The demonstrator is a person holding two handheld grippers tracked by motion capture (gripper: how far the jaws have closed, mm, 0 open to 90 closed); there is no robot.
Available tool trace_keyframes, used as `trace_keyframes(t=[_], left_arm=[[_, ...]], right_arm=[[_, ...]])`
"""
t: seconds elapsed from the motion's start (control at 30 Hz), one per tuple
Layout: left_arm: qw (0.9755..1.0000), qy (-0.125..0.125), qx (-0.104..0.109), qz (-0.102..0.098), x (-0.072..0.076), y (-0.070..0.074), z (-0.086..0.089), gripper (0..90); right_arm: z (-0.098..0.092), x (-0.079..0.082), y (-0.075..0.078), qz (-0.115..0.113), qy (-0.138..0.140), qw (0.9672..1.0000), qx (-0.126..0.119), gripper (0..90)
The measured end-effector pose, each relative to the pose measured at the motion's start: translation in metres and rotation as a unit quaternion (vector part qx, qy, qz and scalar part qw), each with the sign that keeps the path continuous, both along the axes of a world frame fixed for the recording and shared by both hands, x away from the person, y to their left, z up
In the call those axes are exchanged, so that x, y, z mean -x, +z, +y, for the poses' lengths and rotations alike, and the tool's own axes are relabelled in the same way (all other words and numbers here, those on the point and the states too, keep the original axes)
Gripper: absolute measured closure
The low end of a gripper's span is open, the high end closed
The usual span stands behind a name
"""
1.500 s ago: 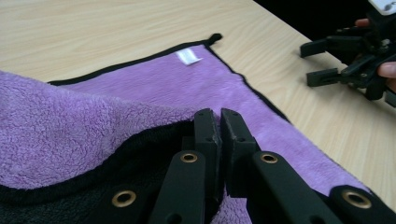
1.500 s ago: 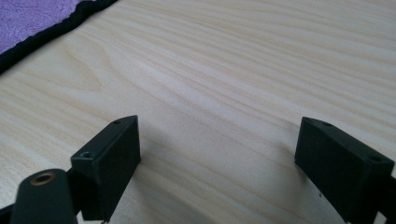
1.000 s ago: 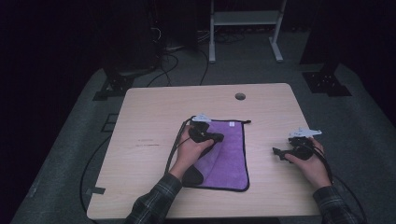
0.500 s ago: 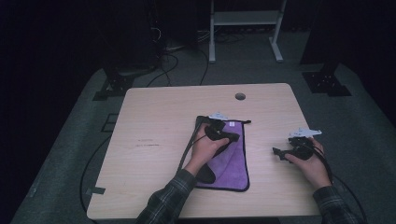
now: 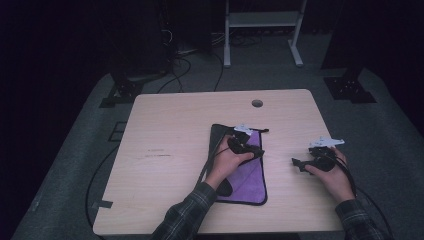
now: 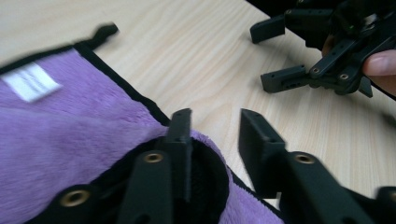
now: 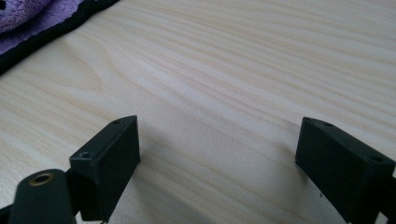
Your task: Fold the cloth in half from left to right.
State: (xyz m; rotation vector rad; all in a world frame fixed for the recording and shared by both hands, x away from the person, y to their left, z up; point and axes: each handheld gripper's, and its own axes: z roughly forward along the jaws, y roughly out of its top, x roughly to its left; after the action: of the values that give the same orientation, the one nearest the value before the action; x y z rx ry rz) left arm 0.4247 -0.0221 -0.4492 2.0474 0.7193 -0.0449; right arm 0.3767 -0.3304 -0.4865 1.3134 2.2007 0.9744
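A purple cloth [image 5: 250, 176] with a black hem lies on the wooden table [image 5: 165, 150], and it reaches under my left hand. My left gripper [image 5: 256, 151] hovers low over its right edge. Its jaws have just been opening and now stand apart. In the left gripper view, a fold of the cloth [image 6: 70, 126] bulges beside the left jaw of my left gripper [image 6: 215, 135], and no pad presses on it. My right gripper [image 5: 296, 164] rests open on bare wood to the right, nothing between its jaws [image 7: 217, 144]. It also shows in the left gripper view [image 6: 267, 56].
The cloth carries a white label [image 6: 30, 81] and a black hanging loop [image 6: 105, 31] at its far corner. A round cable hole [image 5: 257, 103] sits near the table's far edge. Cables and a white stand's legs [image 5: 262, 37] lie on the floor beyond.
My left hand has moved right across the cloth, from its left side to its right edge. The cloth now looks narrower. The right hand has kept still.
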Motion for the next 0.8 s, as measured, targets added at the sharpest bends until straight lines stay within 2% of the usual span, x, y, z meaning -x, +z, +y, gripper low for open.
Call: trace_keyframes(t=[0.1, 0.2, 0.27, 0.3, 0.47, 0.53, 0.63, 0.7, 0.8], left_arm=[[0.9997, 0.010, -0.008, -0.020, 0.003, 0.009, 0.013, 53.9], [0.9982, 0.028, -0.027, -0.047, 0.007, 0.014, 0.030, 47.4], [0.9975, 0.035, -0.028, -0.055, 0.011, 0.015, 0.043, 44.6], [0.9968, 0.040, -0.038, -0.059, 0.013, 0.016, 0.049, 43.1], [0.9944, 0.056, -0.046, -0.078, 0.019, 0.015, 0.081, 44.6], [0.9933, 0.072, -0.050, -0.076, 0.021, 0.014, 0.094, 44.8], [0.9908, 0.092, -0.066, -0.075, 0.024, 0.014, 0.113, 45.6], [0.9897, 0.098, -0.074, -0.074, 0.027, 0.013, 0.125, 45.9], [0.9880, 0.103, -0.090, -0.071, 0.031, 0.008, 0.141, 44.9]], right_arm=[[0.000, 0.000, 0.000, 0.000, 0.000, 1.0000, 0.000, 12.8], [0.000, 0.000, 0.000, 0.000, -0.001, 1.0000, 0.000, 13.0], [0.000, 0.000, 0.000, 0.000, -0.002, 1.0000, 0.000, 13.0], [0.000, 0.000, 0.000, 0.000, -0.004, 1.0000, 0.000, 13.0], [0.001, 0.000, 0.000, -0.001, -0.009, 1.0000, 0.000, 13.1], [0.002, 0.000, 0.000, -0.001, -0.014, 0.9999, 0.000, 14.5], [0.001, 0.001, 0.001, -0.008, -0.016, 0.9998, -0.004, 26.0], [0.000, 0.002, 0.001, -0.014, -0.013, 0.9998, -0.008, 37.4], [0.001, 0.002, 0.002, -0.018, -0.009, 0.9998, -0.009, 45.0]])
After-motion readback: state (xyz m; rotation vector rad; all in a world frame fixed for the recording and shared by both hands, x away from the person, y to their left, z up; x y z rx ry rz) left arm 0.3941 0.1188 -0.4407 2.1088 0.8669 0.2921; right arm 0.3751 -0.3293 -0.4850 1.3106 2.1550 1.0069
